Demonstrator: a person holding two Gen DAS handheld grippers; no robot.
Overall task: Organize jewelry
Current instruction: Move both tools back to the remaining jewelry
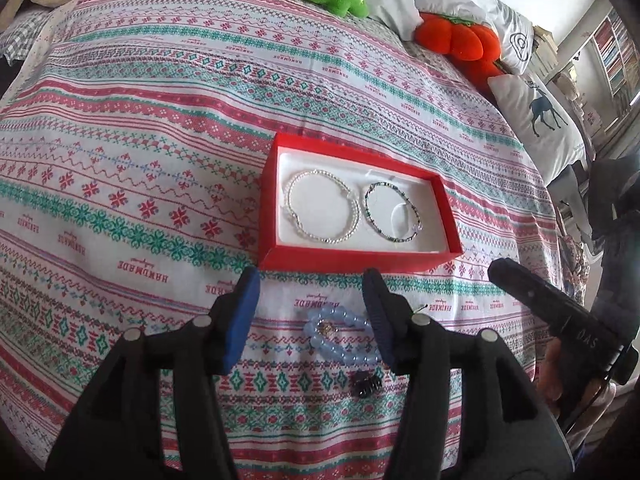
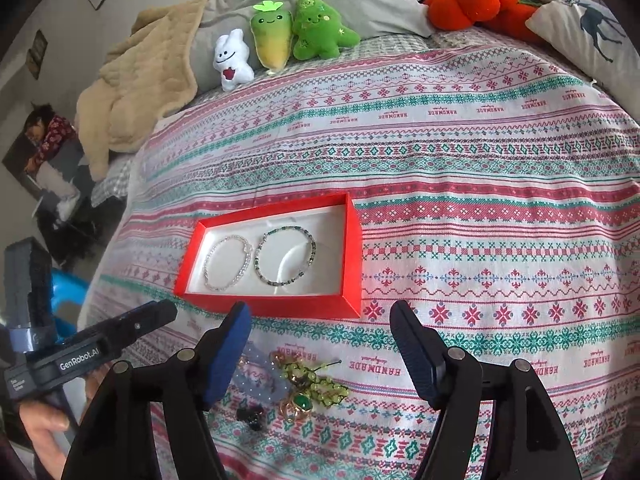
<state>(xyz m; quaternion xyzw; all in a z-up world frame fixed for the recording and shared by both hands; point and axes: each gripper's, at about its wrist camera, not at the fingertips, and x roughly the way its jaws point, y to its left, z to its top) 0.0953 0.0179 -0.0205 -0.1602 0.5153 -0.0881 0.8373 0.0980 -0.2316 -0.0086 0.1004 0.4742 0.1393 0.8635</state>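
On a bed covered with a red, green and white patterned cloth (image 2: 480, 184) sits an open red box (image 2: 354, 240) with a white lining. Inside it lie two bead bracelets side by side: a clear, pearly one (image 2: 227, 265) and a dark green one (image 2: 285, 255). Just in front of the box, loose on the cloth, are a pale blue beaded bracelet (image 1: 340, 334), a small dark bead cluster (image 1: 365, 385), and a tangle of yellow-green beads with a gold, green-stoned piece (image 2: 310, 390). The left gripper (image 1: 312, 312) is spread wide above the blue bracelet, holding nothing. The right gripper (image 2: 320, 344) is also spread wide and holds nothing.
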